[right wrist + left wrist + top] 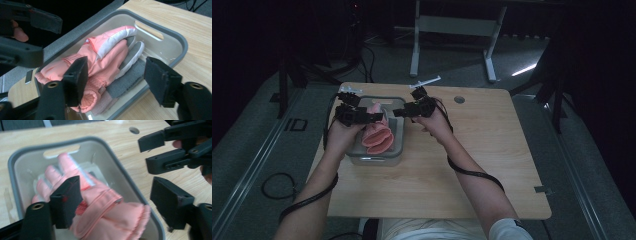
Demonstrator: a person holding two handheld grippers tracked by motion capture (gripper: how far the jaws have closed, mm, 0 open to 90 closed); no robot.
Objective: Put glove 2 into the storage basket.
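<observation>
Gloves (377,134) are in the bin (398,150) at 9 o'clock; left gripper (368,119) and right gripper (403,111) both released, looks about done.

A pale wooden table (472,165) with rounded corners fills the middle, and there's a round hole (459,99) through its top near the far edge. Beyond it, on the grey floor (252,145), stands a light metal frame (452,27) on two legs. A black cable (274,186) loops on the floor at the left. A bright streak (523,70) lies at the far right.
</observation>
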